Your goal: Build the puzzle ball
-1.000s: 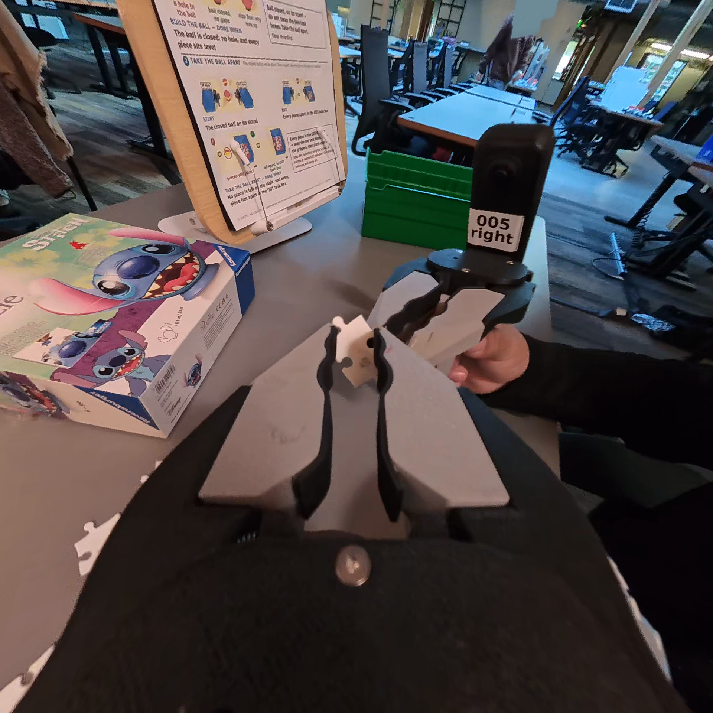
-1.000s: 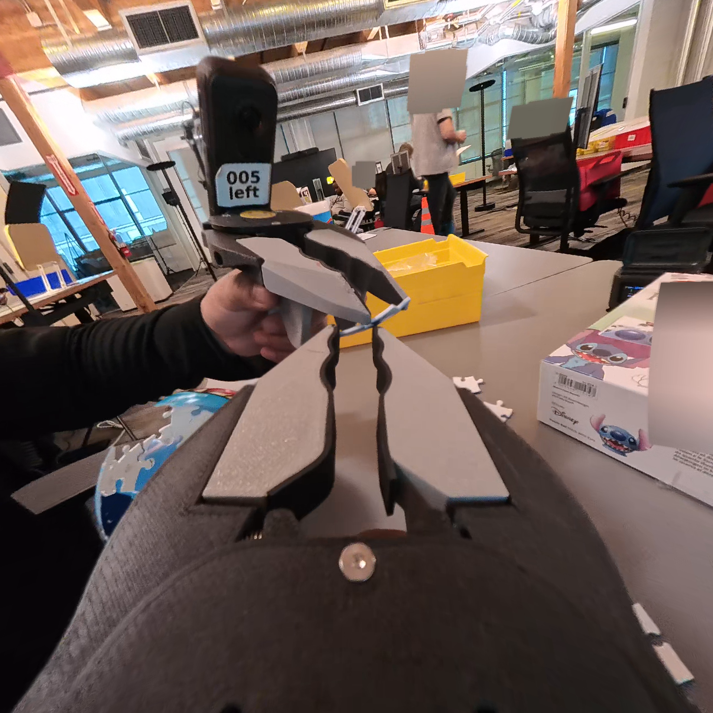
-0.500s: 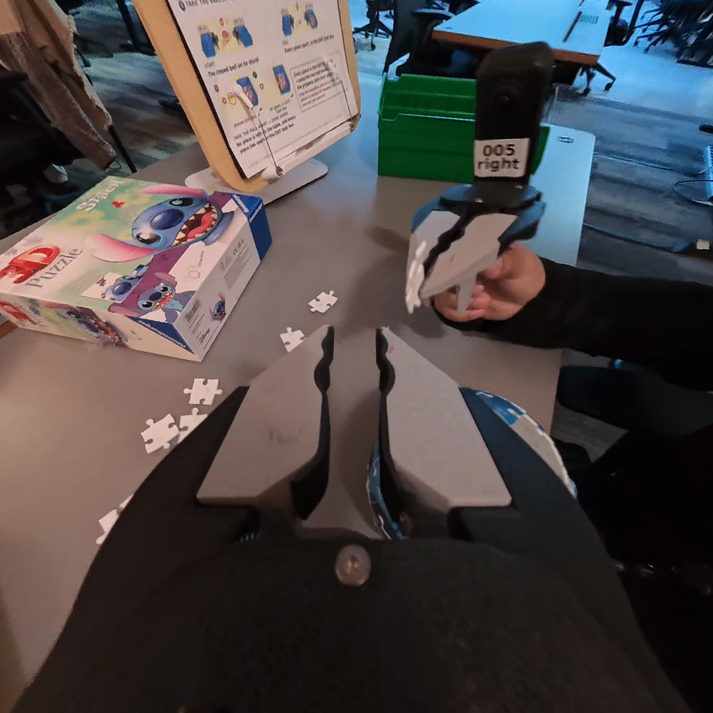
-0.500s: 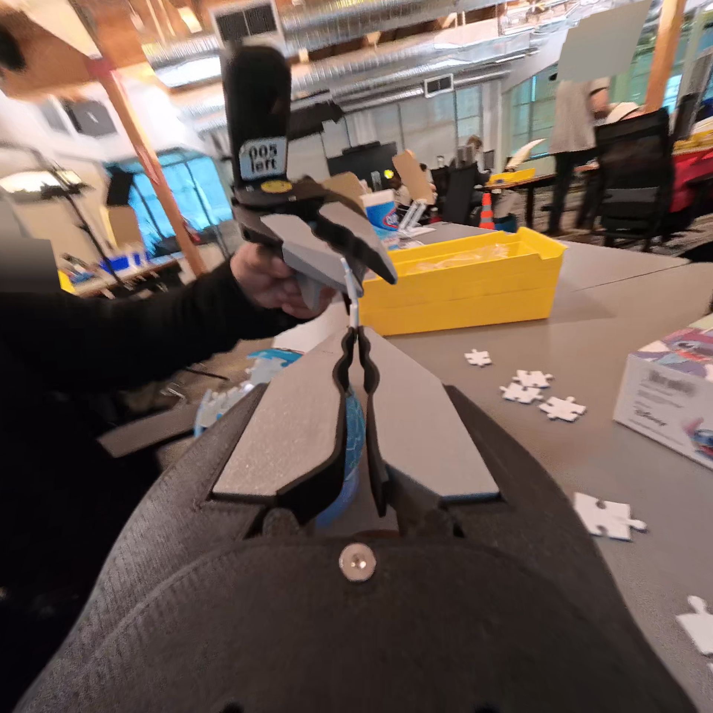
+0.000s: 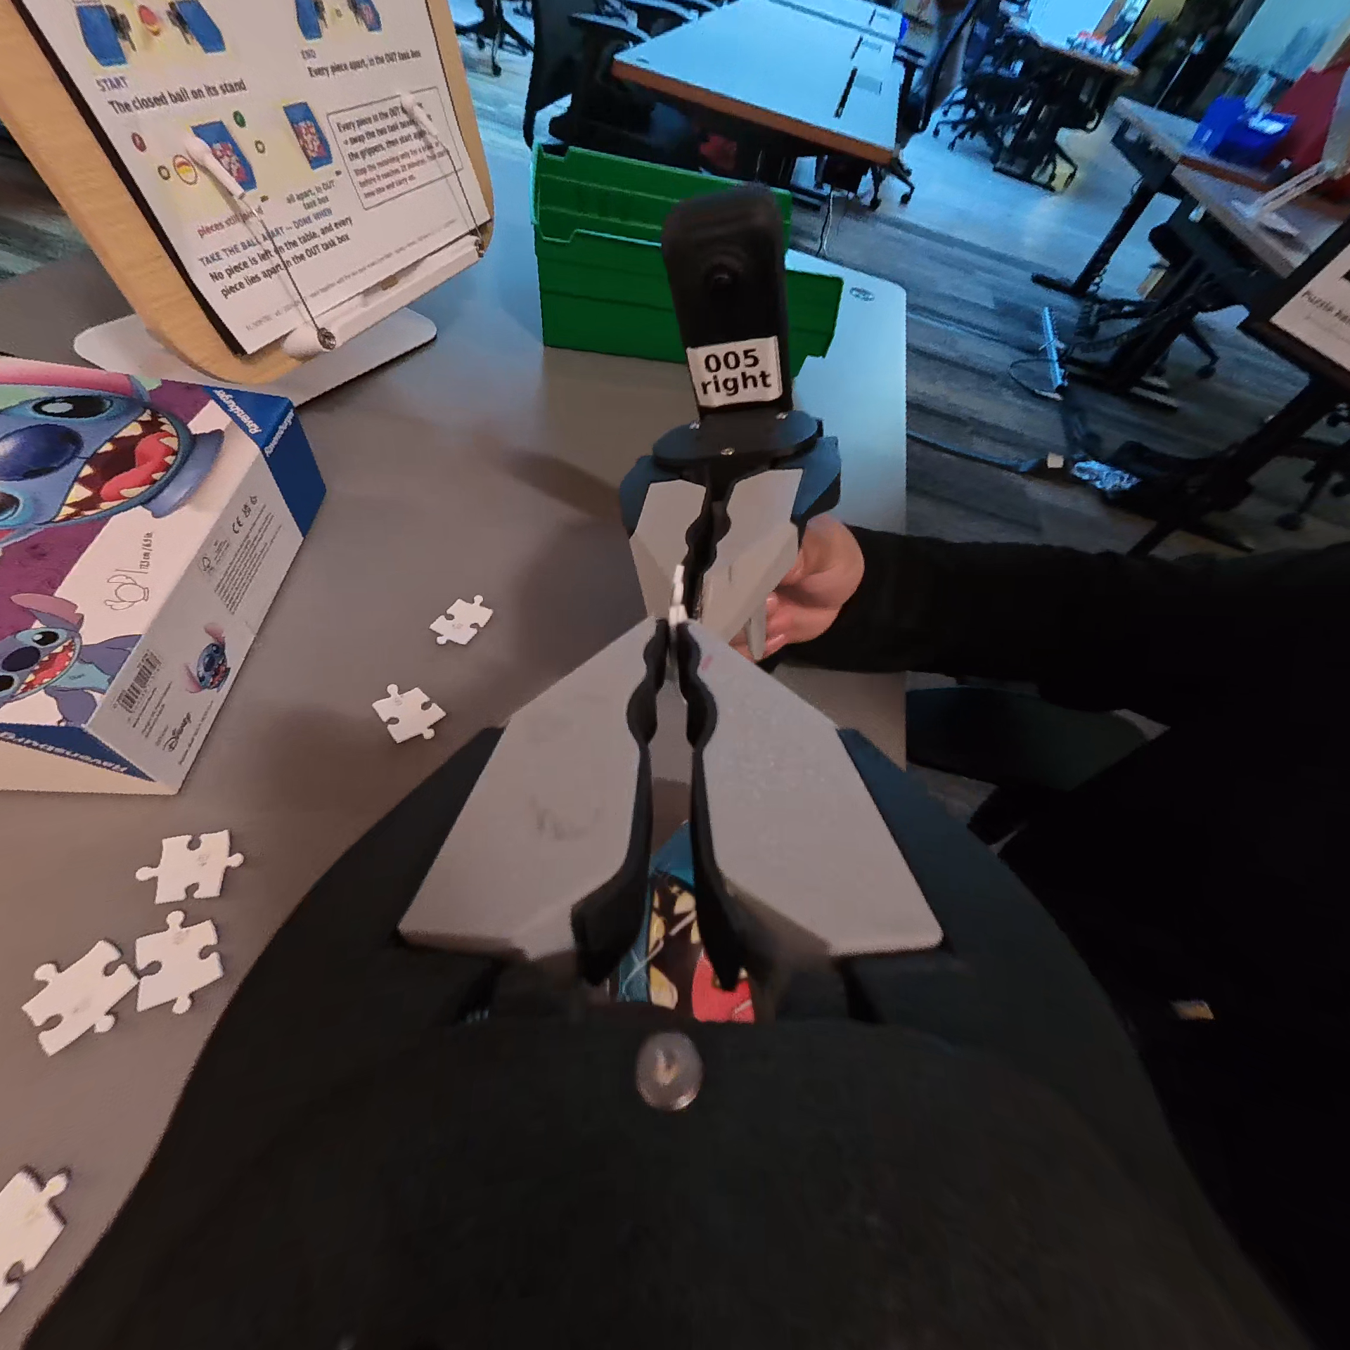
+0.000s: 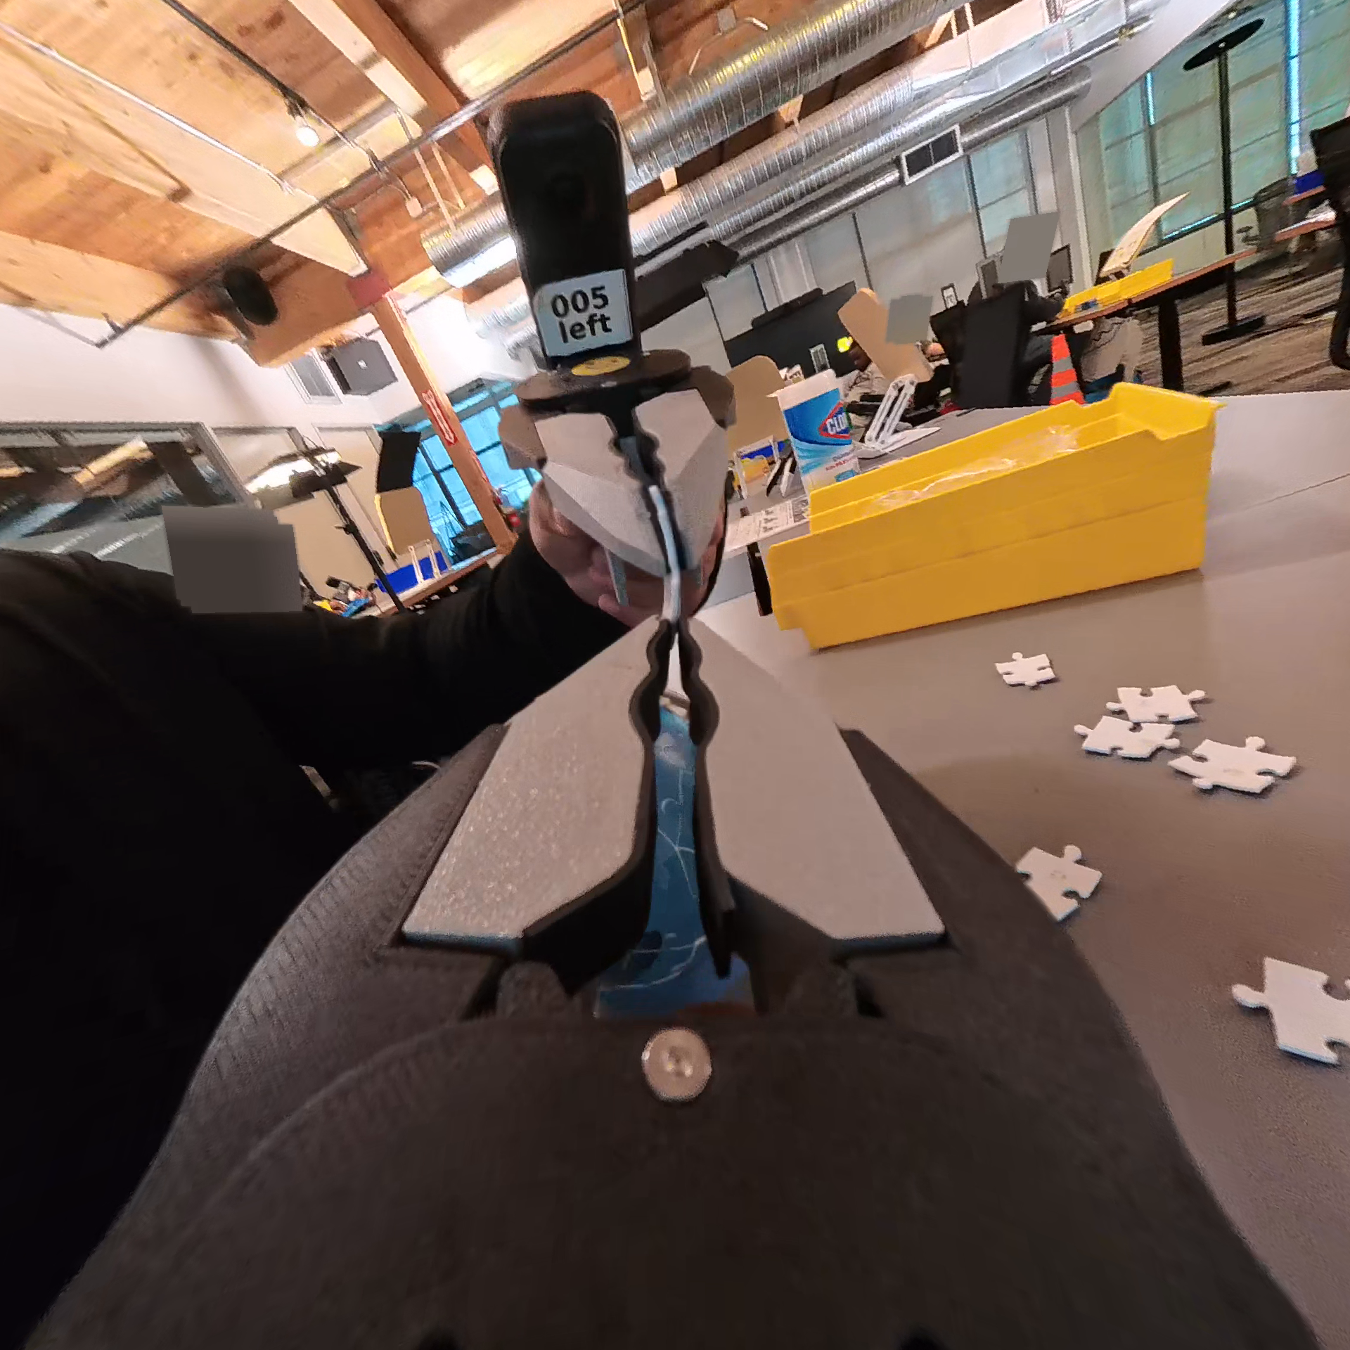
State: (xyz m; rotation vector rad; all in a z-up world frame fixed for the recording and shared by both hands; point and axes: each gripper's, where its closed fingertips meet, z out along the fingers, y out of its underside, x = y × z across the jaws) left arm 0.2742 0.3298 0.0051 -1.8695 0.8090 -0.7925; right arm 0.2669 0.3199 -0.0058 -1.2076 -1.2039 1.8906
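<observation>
Two grey grippers, left gripper (image 5: 670,634) and right gripper (image 6: 676,634), seemingly both pinch one thin white curved puzzle piece (image 6: 670,577) edge-on; uneven pulling could snap or drop it.

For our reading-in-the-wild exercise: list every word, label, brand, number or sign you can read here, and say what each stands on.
I don't quote writing, so here is what bears it.
Right camera label, white, above the right gripper: legible.
Left camera label, white, above the left gripper: legible.
Cartoon puzzle box: legible print.
Instruction sheet on its stand: partly legible.
Wipes tub: brand legible.
Red post sign: blurred.
</observation>
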